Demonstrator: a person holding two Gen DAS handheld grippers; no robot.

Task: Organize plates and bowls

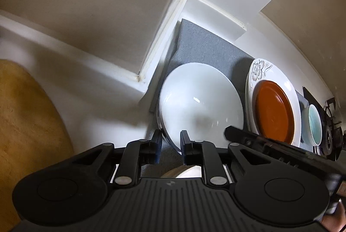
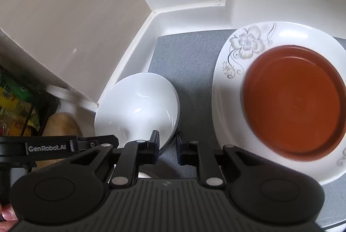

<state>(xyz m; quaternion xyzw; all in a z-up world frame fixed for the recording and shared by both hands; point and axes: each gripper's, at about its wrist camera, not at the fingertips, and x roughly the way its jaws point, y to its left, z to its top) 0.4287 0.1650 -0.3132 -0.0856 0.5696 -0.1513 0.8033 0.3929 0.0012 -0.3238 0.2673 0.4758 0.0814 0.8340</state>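
Both the left gripper (image 1: 170, 143) and the right gripper (image 2: 167, 145) pinch the white bowl's (image 2: 138, 111) rim between nearly closed fingers.

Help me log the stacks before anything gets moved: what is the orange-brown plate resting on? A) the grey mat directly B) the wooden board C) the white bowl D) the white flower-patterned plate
D: the orange-brown plate sits inside the white flower-patterned plate, whose rim shows all around it, while the white bowl stands apart on the grey mat.
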